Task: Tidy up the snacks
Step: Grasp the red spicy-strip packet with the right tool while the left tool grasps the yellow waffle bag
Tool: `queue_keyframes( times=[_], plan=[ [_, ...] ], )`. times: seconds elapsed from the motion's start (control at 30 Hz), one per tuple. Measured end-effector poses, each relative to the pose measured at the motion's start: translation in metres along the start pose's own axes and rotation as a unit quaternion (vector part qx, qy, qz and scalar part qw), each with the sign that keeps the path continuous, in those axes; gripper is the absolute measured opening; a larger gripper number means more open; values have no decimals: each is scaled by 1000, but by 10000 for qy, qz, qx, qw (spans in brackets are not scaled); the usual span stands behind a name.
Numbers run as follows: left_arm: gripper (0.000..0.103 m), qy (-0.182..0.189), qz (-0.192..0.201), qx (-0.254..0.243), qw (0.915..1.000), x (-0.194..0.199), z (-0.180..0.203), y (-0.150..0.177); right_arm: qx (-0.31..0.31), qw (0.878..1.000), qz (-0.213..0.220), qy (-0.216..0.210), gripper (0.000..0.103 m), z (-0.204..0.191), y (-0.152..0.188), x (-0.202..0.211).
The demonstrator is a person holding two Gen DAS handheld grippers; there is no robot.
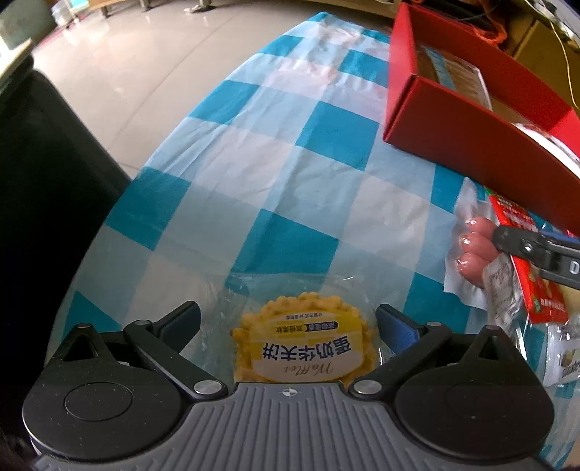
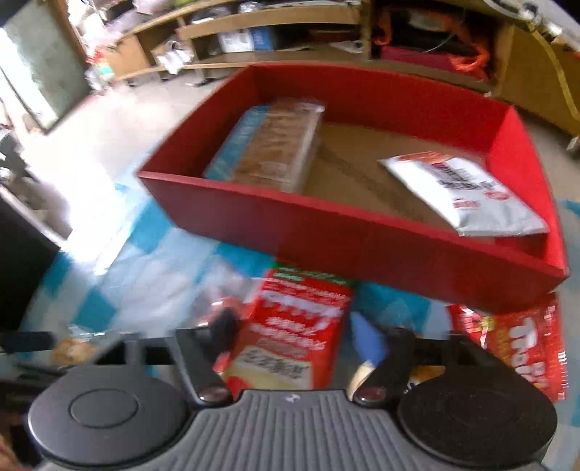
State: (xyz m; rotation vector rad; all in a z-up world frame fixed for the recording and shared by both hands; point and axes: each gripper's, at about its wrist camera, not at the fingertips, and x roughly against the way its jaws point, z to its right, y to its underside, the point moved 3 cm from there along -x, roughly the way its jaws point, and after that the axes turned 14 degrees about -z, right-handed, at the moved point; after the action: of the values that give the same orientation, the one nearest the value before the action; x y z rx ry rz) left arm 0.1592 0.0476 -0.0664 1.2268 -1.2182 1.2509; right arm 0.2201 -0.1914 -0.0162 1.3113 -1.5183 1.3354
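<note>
My left gripper (image 1: 288,319) is open, its fingers on either side of a clear pack holding a round yellow waffle (image 1: 302,340) on the blue checked cloth (image 1: 290,163). My right gripper (image 2: 301,335) is open around a red sausage pack (image 2: 295,326); that pack also shows at the right of the left wrist view (image 1: 507,250), with the right gripper's finger over it. The red box (image 2: 344,235) stands just beyond, holding a long biscuit pack (image 2: 268,145) and a silver pouch (image 2: 467,192). The right wrist view is blurred.
A red snack bag (image 2: 522,344) lies right of the right gripper, in front of the box. The table edge (image 1: 119,203) falls away to the left, with a black object (image 1: 47,174) beside it. Wooden shelves (image 2: 253,32) stand behind the box.
</note>
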Motion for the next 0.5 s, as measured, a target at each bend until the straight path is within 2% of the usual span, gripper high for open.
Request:
queue_keyframes(
  times=[0.13,0.3,0.43,0.5],
  plan=[
    [103,38,-51,33,10000,-7,0,0,56,9999,82,34,54,1,5,5],
    [102,-89,43,-19,9999,-7,7,3,34,9998,196,24,49,10,12,17],
    [87,33,58,62,10000,3,4,4,-61,9995,299,-98,47,19,14,28],
    [86,43,113,48,9999,7,4,5,-63,9991,393,-123,47,22,15,37]
  ],
)
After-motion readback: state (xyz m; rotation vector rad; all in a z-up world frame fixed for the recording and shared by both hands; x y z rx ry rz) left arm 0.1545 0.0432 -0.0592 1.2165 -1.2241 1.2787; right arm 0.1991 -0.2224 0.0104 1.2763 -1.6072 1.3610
